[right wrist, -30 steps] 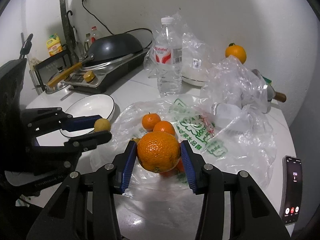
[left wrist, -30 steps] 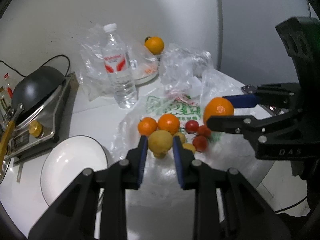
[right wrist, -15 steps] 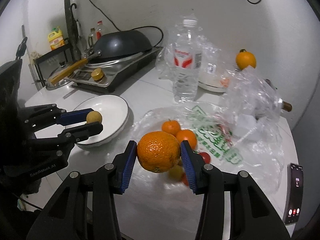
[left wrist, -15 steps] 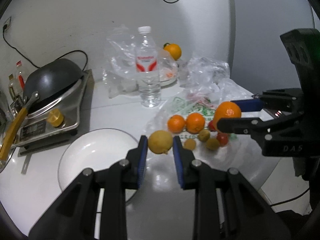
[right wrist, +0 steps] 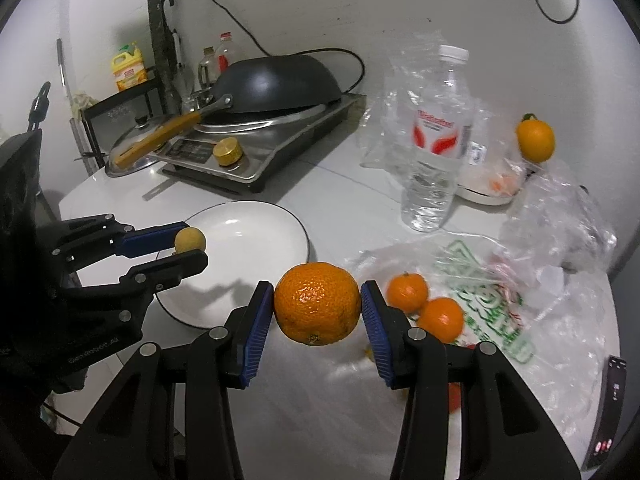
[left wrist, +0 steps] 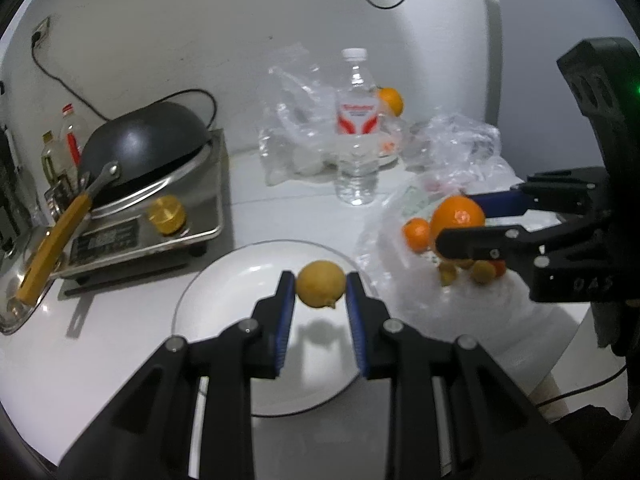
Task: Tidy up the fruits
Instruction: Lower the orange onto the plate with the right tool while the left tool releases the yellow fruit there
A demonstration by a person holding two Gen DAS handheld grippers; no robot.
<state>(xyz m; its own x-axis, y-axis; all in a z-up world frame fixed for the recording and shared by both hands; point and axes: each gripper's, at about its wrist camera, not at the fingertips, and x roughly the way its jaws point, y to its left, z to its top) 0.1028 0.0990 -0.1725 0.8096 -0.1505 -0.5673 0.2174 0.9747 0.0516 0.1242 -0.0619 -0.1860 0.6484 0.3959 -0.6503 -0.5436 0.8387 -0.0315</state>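
My left gripper (left wrist: 320, 286) is shut on a small yellow lemon (left wrist: 321, 285) and holds it above the white plate (left wrist: 224, 300). It also shows in the right wrist view (right wrist: 188, 245), over the plate's (right wrist: 256, 232) left side. My right gripper (right wrist: 318, 312) is shut on a large orange (right wrist: 317, 309), held in the air between the plate and the plastic bag. In the left wrist view that orange (left wrist: 458, 214) hangs right of the plate. Two small oranges (right wrist: 408, 291) and several small fruits (left wrist: 476, 270) lie on the clear plastic bag (right wrist: 500, 320).
A water bottle (right wrist: 434, 140) stands behind the bag. A black wok (right wrist: 276, 80) sits on a steel cooker (right wrist: 280, 148) at the back left. Another orange (right wrist: 535, 140) rests on a bowl at the back right. A phone (right wrist: 608, 408) lies at the right edge.
Both grippers have moved left with their fruit. The lemon went from over the bag to over the plate. The large orange has shifted left, off the bag toward the plate.
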